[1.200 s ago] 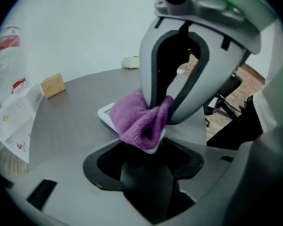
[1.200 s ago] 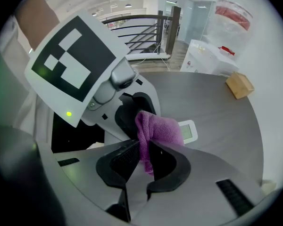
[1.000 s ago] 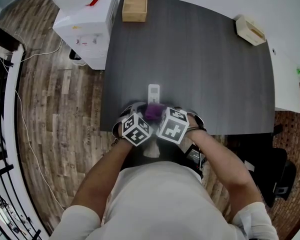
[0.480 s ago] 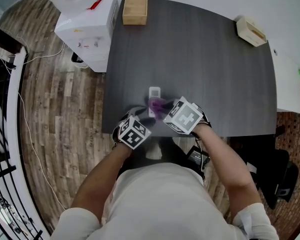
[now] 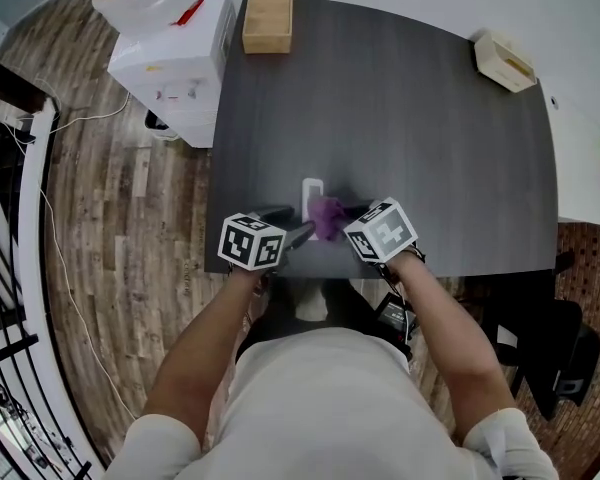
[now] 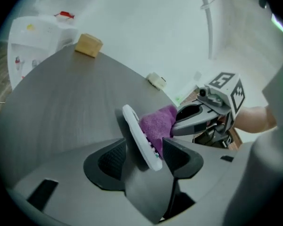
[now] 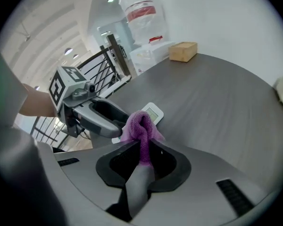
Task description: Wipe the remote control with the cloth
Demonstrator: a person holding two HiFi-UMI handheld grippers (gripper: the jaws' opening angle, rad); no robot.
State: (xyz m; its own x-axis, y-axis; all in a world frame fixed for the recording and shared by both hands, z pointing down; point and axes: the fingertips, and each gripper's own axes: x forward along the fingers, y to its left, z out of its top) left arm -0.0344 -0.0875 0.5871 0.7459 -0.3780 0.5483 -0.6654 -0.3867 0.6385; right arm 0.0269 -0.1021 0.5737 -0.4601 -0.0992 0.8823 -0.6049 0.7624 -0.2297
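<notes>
Nearest the person, at the counter's (image 5: 410, 118) near edge, both tongs are closed on something. The left tongs (image 6: 145, 147) are clamped on the near end of the remote (image 6: 139, 135), which stands on its long edge between the pads, its far end slanting away over the counter; whether that end rests on the surface cannot be told. The right tongs (image 7: 144, 149) are shut tight on a bunched purple cloth (image 7: 140, 124), whose free wad pokes out past the tips. The two come in from opposite sides and meet just beyond the edge, where the cloth lies against the remote's button face, about midway along its length. From the right gripper view the display end shows bare past the cloth. As a judgement, the wiping is under way rather than finished: both things are in hand and cloth and remote are in contact, so pick-up and approach are done. How much of the face is already clean cannot be read, since no dirt or streak is visible. What looks left is to draw the cloth along to the display end, perhaps the back too, then set both down. Farther off the counter is bare up to a wooden box (image 5: 268, 10) at its far left corner and a pale box (image 5: 503, 60) at the far right; a water cooler (image 5: 175, 53) stands on the floor beside it.
</notes>
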